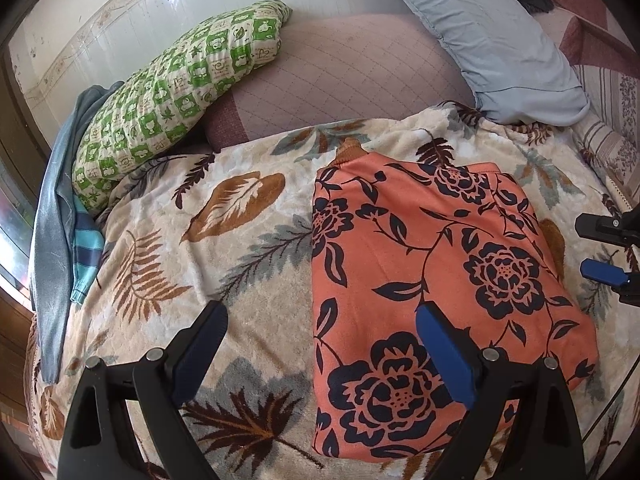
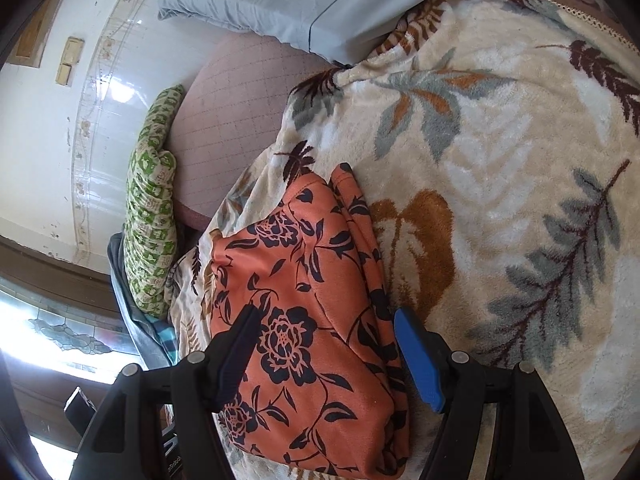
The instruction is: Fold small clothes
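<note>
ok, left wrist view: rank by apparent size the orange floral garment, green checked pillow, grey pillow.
1. orange floral garment, though it's nearest the camera
2-3. green checked pillow and grey pillow: look alike, grey one cropped.

- A home bedroom: a bed under a leaf-patterned fleece blanket (image 1: pixel 248 240).
- Pillows (image 1: pixel 492 36) at upper frame, against a glossy tiled wall (image 1: pixel 120 12).

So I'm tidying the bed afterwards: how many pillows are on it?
2: a green-and-white checked pillow by the tiled wall, and a pale blue pillow at the bed's head. Others may lie out of view.
</note>
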{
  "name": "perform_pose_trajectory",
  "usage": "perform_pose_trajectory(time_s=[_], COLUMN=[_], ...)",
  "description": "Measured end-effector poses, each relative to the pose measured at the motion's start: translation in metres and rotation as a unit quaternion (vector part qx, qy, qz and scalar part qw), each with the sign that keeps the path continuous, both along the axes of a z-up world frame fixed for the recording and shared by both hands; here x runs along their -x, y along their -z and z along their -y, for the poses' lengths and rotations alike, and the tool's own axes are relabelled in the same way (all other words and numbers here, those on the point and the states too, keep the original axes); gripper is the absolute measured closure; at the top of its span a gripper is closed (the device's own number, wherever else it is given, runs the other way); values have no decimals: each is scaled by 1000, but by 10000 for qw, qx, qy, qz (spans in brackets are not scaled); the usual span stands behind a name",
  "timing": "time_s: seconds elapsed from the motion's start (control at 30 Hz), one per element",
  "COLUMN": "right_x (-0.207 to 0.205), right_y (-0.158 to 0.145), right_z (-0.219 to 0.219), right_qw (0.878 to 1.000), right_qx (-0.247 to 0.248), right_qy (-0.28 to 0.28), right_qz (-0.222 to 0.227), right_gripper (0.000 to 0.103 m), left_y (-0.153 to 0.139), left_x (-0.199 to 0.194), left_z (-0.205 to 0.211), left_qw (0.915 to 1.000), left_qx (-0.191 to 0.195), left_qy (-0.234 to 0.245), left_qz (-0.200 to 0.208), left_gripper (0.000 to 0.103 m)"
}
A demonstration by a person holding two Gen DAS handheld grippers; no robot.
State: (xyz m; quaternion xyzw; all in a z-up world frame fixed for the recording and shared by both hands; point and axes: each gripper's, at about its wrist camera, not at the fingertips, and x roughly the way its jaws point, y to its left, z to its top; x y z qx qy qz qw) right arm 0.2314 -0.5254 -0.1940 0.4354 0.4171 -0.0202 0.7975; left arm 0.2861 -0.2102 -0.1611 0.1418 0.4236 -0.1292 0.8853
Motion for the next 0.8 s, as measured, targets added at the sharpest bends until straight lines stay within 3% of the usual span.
perform_pose_trajectory(time_s=[0.13, 0.43, 0.7, 0.8], right_x=[2, -11, -27, -32], right_y=[8, 32, 58, 61], right_z=[10, 13, -1, -9], right_qw=[9999, 9990, 9973, 9960], right_qx=[-134, -347, -614, -709], right_qy=[48, -107, -313, -530], right_qz=[-74, -250, -261, -129], right_gripper=[30, 30, 30, 31], left_y=[8, 36, 78, 75], left_x=[-21, -62, -79, -77], left_z=[-4, -4, -13, -7], left_qw=[9966, 9746, 9480, 9483], left_qx=[627, 1585, 2176, 2188], left_qy=[132, 484, 335, 496], left_qz=[-522, -1503, -2301, -2245], left_gripper=[7, 7, 7, 8])
